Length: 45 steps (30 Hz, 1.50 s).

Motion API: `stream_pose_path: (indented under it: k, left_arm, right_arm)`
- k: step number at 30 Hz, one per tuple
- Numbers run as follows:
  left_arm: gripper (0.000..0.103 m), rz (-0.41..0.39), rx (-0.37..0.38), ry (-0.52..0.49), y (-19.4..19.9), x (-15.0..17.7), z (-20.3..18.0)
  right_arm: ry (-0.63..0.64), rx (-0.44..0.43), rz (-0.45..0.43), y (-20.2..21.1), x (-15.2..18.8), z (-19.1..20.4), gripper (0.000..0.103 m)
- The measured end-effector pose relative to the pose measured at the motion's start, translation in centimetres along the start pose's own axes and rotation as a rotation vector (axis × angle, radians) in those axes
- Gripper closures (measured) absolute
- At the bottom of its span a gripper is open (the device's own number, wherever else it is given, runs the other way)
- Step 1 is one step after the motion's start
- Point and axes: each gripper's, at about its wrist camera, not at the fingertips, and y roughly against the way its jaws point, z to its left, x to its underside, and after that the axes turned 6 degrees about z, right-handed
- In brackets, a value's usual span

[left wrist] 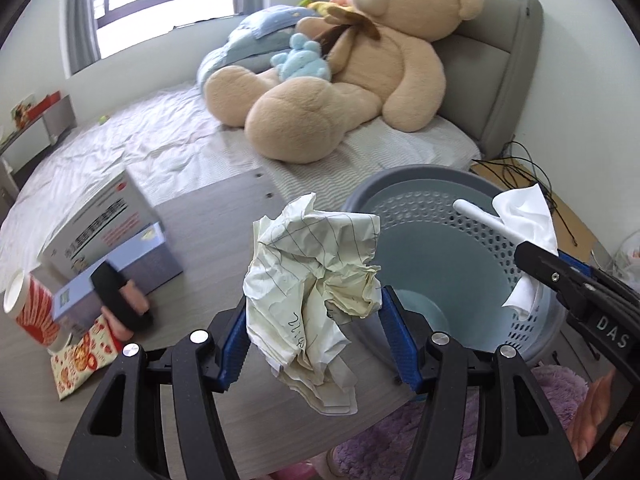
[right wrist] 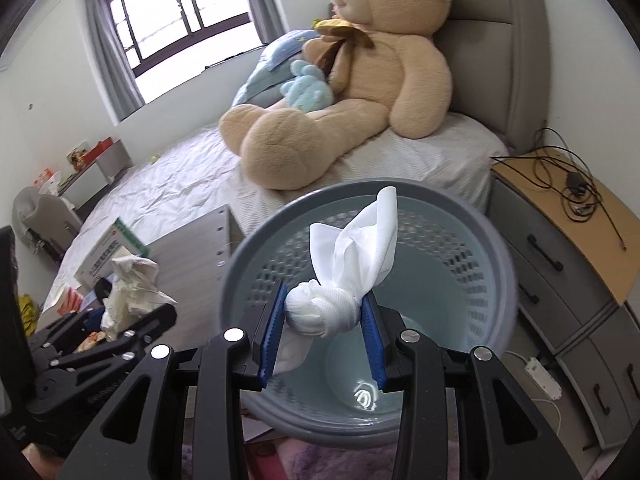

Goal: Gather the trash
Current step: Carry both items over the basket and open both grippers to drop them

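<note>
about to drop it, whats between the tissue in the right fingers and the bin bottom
Nothing: the right wrist view shows the tissue held over the open bin, with only its bare bottom below.

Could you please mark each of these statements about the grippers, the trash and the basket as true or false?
1. The left gripper is shut on a crumpled sheet of lined paper. True.
2. The right gripper is open, with nothing between its fingers. False: it is shut on a knotted white tissue.
3. The knotted white tissue hangs over the mouth of the perforated waste basket. True.
4. The waste basket is already full of trash. False: its pale blue bottom shows bare in both views.
5. A large tan teddy bear sits on the bed against the headboard. True.
6. The red-and-white paper cup lies inside the basket. False: it stands on the table by the boxes.
</note>
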Motion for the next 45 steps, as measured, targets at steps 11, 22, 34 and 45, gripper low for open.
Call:
stream_pose_path:
  k: [11,22,34,45]
  left_arm:
    - [0.044,0.017,0.091,-0.11,-2.0,-3.5,-4.2]
    - [0.044,0.08,0.118,-0.171,-5.2,-3.5,-5.9]
    - [0.038,0.071,0.151,-0.149,-5.2,-3.9,-5.8]
    - [0.022,0.062,0.14,-0.124,-5.0,-4.1,-5.4]
  right_arm:
    - [-0.072,0.05,-0.016,-0.3,-0.1,-3.2,0.068]
    - [-0.127,0.056,0.017,-1.9,-0.1,-5.2,0.068]
    - [-0.118,0.071,0.03,-2.3,-0.1,-5.0,0.068]
    - [-0.128,0.061,0.012,-2.0,-0.1,-5.2,0.045]
